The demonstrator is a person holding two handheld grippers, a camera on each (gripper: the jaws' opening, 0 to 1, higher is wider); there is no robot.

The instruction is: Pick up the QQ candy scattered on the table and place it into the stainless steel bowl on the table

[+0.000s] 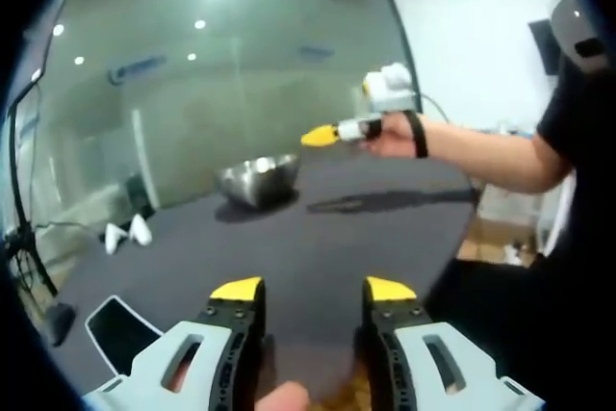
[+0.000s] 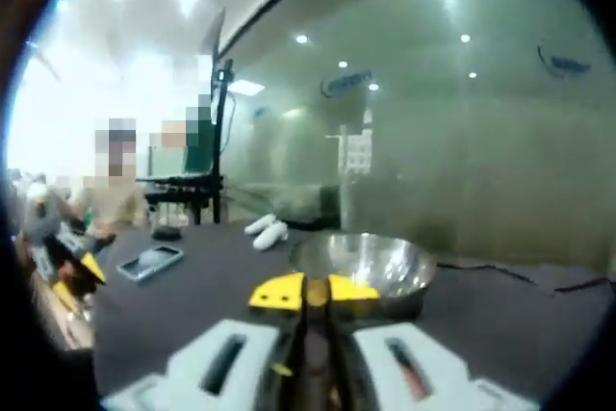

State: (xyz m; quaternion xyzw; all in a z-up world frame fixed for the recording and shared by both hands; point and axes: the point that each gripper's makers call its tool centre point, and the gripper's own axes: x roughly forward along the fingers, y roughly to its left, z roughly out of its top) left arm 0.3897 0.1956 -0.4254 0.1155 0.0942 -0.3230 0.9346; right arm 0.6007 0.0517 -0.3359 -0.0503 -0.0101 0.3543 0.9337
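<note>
Yellow-tipped right gripper (image 2: 303,293) is nearly closed just before the stainless steel bowl (image 2: 364,265); any candy held is indiscernible. Advance over the rim, then release. Left gripper (image 1: 314,290) idles, spread and empty.

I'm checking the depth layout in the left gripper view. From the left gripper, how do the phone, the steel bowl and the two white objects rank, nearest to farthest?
1. Phone: on the table's near left edge, just beside the left gripper.
2. White objects: farther back on the left side.
3. Bowl: farthest, toward the table's far end, near the middle.
</note>
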